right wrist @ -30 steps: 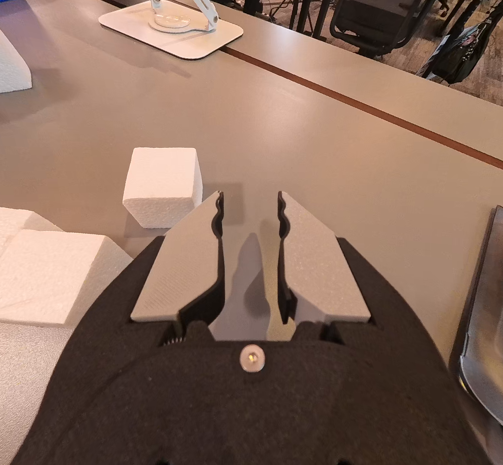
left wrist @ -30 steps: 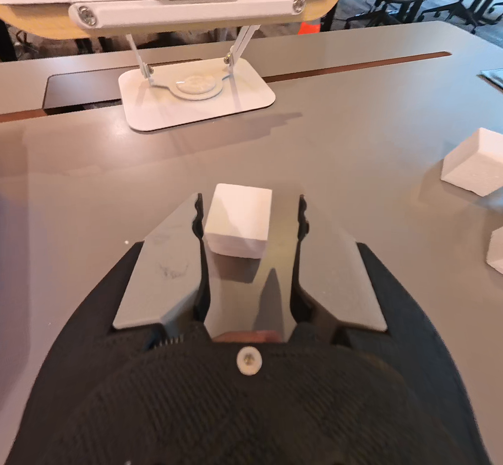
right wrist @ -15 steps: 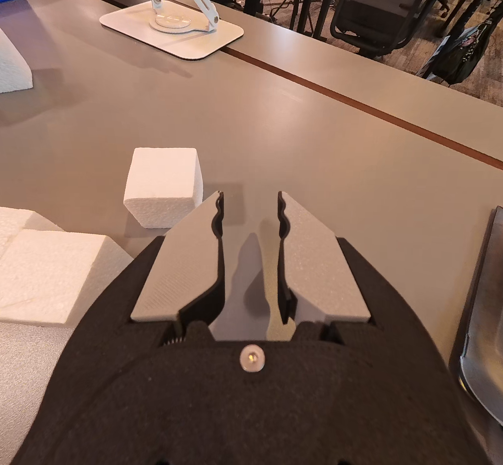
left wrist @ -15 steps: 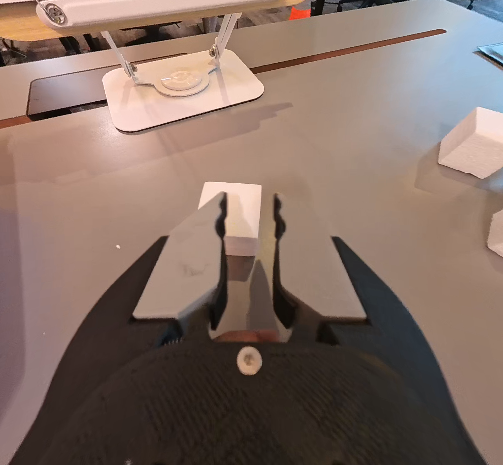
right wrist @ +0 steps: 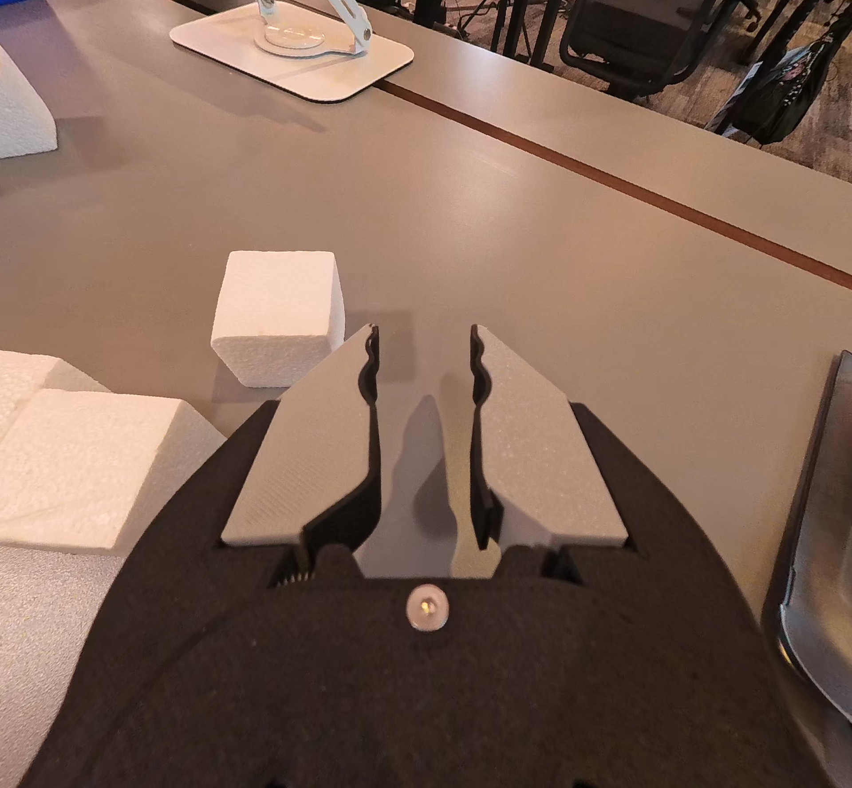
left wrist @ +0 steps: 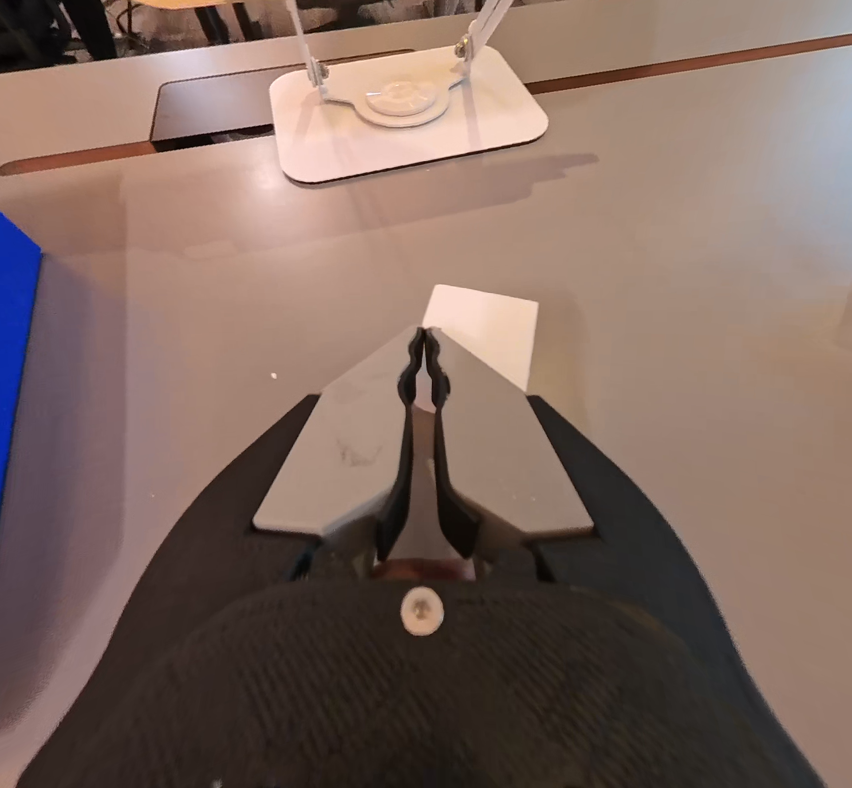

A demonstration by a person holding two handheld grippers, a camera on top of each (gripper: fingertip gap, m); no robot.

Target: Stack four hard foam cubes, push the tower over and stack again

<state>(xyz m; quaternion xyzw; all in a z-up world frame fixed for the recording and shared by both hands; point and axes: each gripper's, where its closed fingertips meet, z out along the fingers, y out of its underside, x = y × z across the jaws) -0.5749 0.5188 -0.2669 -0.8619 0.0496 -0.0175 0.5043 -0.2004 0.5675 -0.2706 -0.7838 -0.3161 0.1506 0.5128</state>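
Note:
In the left wrist view my left gripper (left wrist: 424,333) is shut and empty, its tips touching. A white foam cube (left wrist: 488,332) lies on the grey table (left wrist: 668,281) just beyond and to the right of the tips, partly hidden by the right finger. In the right wrist view my right gripper (right wrist: 424,333) is open and empty above the table. One foam cube (right wrist: 276,309) sits just left of its left fingertip. Two more foam cubes (right wrist: 83,466) lie close together at the lower left. Another foam piece (right wrist: 20,111) is at the far left edge.
A white stand with a flat base (left wrist: 405,120) stands at the back of the table and also shows in the right wrist view (right wrist: 295,51). A blue object (left wrist: 14,327) is at the left edge. A dark metal tray (right wrist: 811,535) lies at the right. Office chairs stand beyond the table. The tips of one gripper are about 40 cm away from the tips of the other.
My left gripper has closed from wide open to shut and shifted left, so the cube once between its fingers now lies right of the tips. The right gripper has not moved.

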